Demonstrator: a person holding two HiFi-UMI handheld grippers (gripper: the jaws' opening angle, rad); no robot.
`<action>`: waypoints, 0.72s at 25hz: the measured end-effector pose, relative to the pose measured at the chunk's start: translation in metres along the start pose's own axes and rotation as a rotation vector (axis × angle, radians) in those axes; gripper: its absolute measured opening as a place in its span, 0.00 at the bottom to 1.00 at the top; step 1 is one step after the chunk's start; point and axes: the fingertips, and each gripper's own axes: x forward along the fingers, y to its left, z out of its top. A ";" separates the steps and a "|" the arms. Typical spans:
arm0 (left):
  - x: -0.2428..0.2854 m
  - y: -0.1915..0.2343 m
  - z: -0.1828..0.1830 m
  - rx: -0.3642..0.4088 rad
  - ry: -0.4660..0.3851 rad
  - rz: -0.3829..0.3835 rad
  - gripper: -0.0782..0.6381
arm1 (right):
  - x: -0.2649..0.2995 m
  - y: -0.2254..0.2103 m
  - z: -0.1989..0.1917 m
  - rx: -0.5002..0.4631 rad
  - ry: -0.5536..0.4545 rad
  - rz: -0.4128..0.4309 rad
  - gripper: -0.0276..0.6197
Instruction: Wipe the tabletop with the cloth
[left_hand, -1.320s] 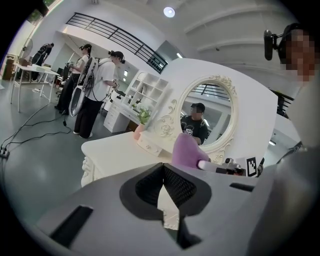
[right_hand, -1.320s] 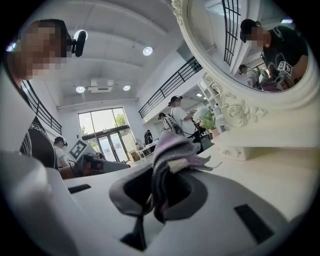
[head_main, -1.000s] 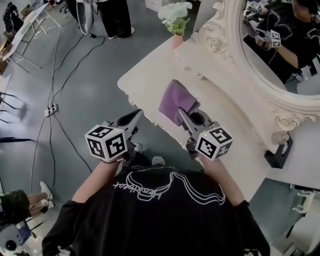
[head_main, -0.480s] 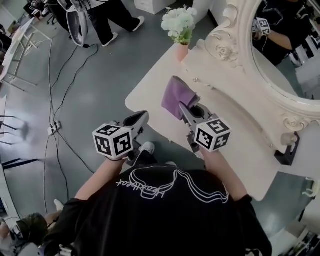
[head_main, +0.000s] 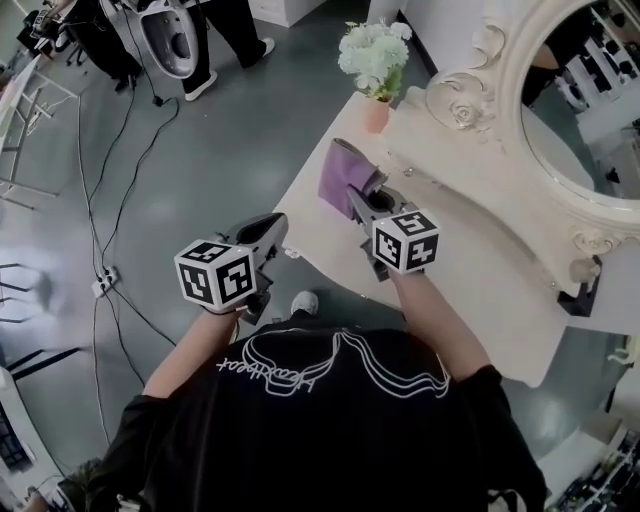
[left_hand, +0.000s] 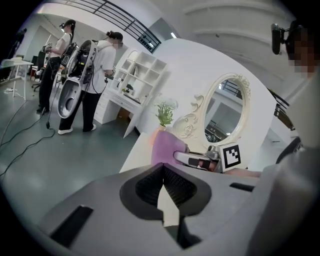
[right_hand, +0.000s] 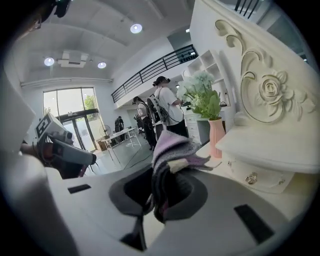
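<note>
A purple cloth (head_main: 343, 172) is bunched between the jaws of my right gripper (head_main: 358, 200), which is shut on it over the left end of the cream tabletop (head_main: 470, 260). In the right gripper view the cloth (right_hand: 172, 150) sticks up out of the right gripper (right_hand: 160, 195) and hides the jaw tips. Whether it touches the table I cannot tell. My left gripper (head_main: 264, 232) hangs off the table's left edge above the floor, shut with nothing in it. The left gripper view shows its jaw tips (left_hand: 163, 172) meeting, with the cloth (left_hand: 165, 149) beyond them.
A pink vase of pale flowers (head_main: 376, 108) stands at the table's far left corner, close to the cloth. An ornate oval mirror (head_main: 590, 110) and its raised carved base (head_main: 470, 150) run along the back. A black stand (head_main: 580, 295) sits at the right. People and cables are on the floor at left.
My right gripper has carried the cloth farther toward the table's left end, nearer the vase. The left gripper has stayed off the table edge, still shut.
</note>
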 end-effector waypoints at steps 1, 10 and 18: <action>0.000 0.005 0.003 -0.001 0.002 -0.005 0.11 | 0.009 -0.002 -0.001 -0.005 0.012 -0.012 0.12; -0.008 0.045 0.017 -0.006 0.017 -0.017 0.11 | 0.074 -0.016 -0.016 -0.092 0.121 -0.101 0.12; -0.017 0.065 0.023 0.016 0.023 0.008 0.12 | 0.093 -0.039 -0.033 -0.240 0.200 -0.209 0.12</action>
